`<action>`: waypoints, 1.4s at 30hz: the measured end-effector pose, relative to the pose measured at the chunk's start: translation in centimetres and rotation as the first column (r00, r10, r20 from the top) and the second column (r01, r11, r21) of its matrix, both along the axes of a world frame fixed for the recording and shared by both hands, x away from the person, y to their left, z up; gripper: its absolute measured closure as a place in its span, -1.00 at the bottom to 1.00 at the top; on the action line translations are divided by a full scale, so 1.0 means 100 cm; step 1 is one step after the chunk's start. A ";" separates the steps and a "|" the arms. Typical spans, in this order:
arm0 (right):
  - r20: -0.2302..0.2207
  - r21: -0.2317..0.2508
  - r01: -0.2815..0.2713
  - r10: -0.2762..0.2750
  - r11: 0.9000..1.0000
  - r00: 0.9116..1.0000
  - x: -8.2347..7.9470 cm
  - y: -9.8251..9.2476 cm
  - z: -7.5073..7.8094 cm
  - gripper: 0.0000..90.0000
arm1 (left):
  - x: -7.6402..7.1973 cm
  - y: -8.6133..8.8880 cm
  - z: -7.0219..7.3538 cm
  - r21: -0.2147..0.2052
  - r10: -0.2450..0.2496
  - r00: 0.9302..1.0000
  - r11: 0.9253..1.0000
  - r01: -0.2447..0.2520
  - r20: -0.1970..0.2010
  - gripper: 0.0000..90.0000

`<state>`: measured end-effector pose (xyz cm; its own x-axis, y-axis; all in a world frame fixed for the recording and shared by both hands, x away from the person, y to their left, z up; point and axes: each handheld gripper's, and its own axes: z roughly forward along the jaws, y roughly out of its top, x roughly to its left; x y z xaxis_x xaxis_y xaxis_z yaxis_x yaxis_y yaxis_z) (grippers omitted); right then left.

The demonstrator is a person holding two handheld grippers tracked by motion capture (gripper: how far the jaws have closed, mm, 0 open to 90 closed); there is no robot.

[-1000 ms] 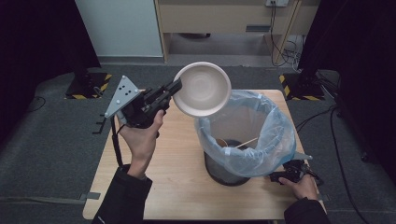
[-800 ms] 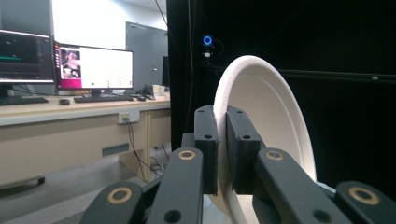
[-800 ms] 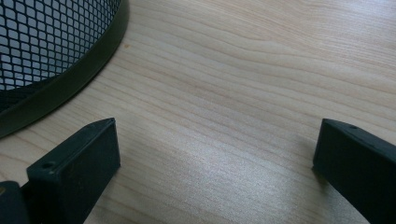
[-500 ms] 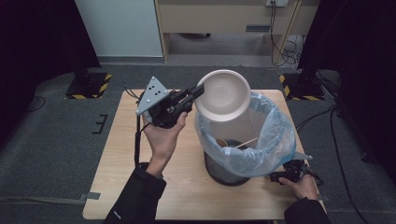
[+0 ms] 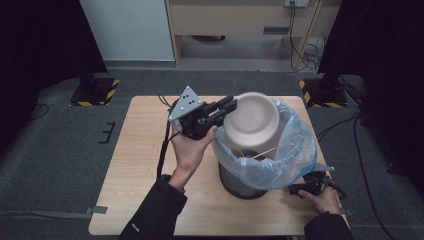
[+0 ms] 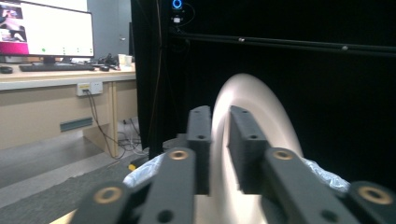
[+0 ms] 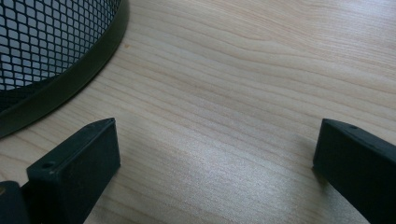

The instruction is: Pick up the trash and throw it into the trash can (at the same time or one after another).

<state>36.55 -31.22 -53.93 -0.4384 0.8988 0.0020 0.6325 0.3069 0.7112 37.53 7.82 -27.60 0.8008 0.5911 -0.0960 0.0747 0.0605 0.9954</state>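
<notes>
high view: the bin (image 5: 260, 165), lined with a blue bag, stands at the table's (image 5: 145, 165) four o'clock. since a second ago the bowl (image 5: 251, 122) has been carried over its ten o'clock rim, tilted. the left gripper's (image 5: 227, 107) jaws have just been opening, the blurred bowl seemingly slipping free between them, so a drop is judged underway; the right gripper (image 5: 305, 187) rests wide open, empty.

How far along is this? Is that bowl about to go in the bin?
Done: the bin already has its blue bag fitted, and there seem to be scraps and a stick inside. In hand: the left claw has the pale bowl tipped over the bag's mouth; its jaws have just been opening, the rim between them. Left: the bowl probably drops in. The right claw rests open on the table.
</notes>
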 end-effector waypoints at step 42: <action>0.000 0.000 0.000 0.000 1.000 1.000 0.000 0.000 0.000 -0.98 | -0.030 0.167 -0.200 0.453 0.379 0.829 0.874 -0.175 -0.411 -0.49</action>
<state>36.55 -31.22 -53.93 -0.4385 0.8987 0.0019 0.6324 0.3070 0.7112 34.56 24.50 -47.57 0.5096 0.8494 -0.1373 0.5798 -0.2211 0.7842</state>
